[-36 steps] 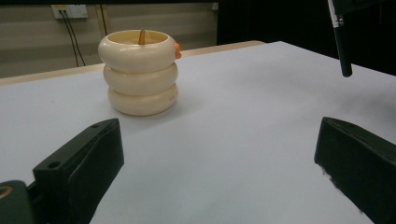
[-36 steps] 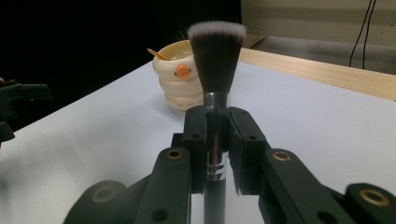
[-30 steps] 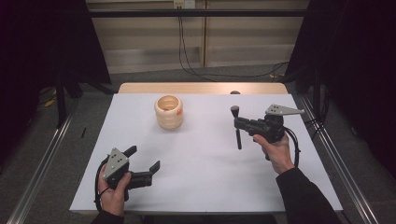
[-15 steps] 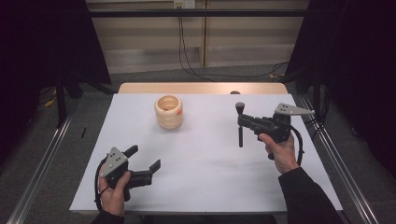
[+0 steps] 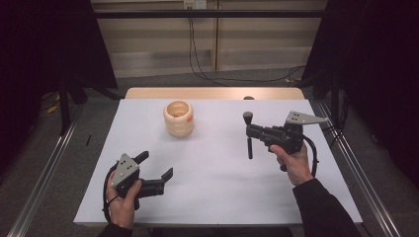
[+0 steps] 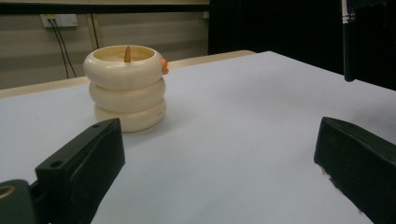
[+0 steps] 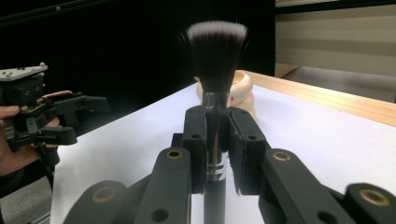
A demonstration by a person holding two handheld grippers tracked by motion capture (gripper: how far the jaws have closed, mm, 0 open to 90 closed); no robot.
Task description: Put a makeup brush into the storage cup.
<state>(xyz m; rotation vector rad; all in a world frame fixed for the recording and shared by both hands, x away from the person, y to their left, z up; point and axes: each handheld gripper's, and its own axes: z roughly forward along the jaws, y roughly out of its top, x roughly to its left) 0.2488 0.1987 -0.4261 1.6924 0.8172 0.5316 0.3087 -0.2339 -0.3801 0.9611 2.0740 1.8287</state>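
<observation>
A makeup brush (image 5: 248, 136) with a dark handle and a white-tipped tuft (image 7: 217, 46) stands upright above the right half of the white table (image 5: 212, 197). My right gripper (image 5: 252, 133) is shut on its metal collar (image 7: 215, 135), bristles up. A cream ringed holder (image 5: 178, 118) stands at the back left of the middle, with a thin stick rising from its opening (image 6: 127, 53). My left gripper (image 5: 157, 165) rests near the front left, open, nothing between its jaws, and points toward the holder (image 6: 125, 93). The left gripper (image 7: 70, 116) also appears far off in the right gripper view.
The table's wooden strip (image 5: 212, 93) runs along the far edge, with a small dark knob (image 5: 248, 98) on it. Metal rails (image 5: 44, 173) flank the table on the floor. Cables (image 5: 197, 59) hang at the back wall.
The right gripper with the brush drifted slightly to the right and came back to the left. The left gripper has kept still.
</observation>
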